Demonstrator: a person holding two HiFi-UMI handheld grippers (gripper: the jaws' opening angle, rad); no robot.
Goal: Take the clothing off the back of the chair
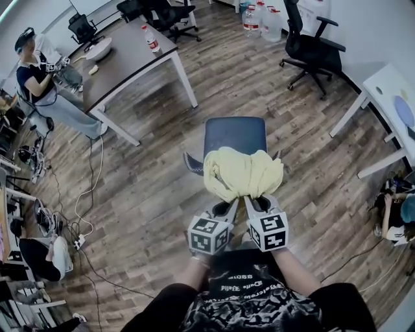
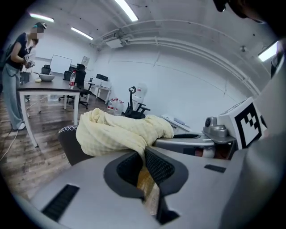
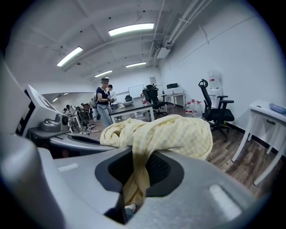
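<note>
A pale yellow garment (image 1: 242,172) hangs bunched over the back of a dark blue chair (image 1: 235,134), whose seat shows beyond it. My left gripper (image 1: 233,203) is shut on the garment's near edge, and the cloth (image 2: 120,132) runs down between its jaws. Right beside it, my right gripper (image 1: 249,200) is shut on the same edge; a twisted fold of the garment (image 3: 165,134) is pinched between its jaws. Both grippers sit close together just below the bundle.
A dark-topped table (image 1: 123,55) with a bottle stands at the back left, with a person (image 1: 39,78) beside it. A black office chair (image 1: 311,48) and water jugs (image 1: 259,19) are at the back right. A white table (image 1: 389,97) is at the right. Cables (image 1: 87,194) lie on the wood floor.
</note>
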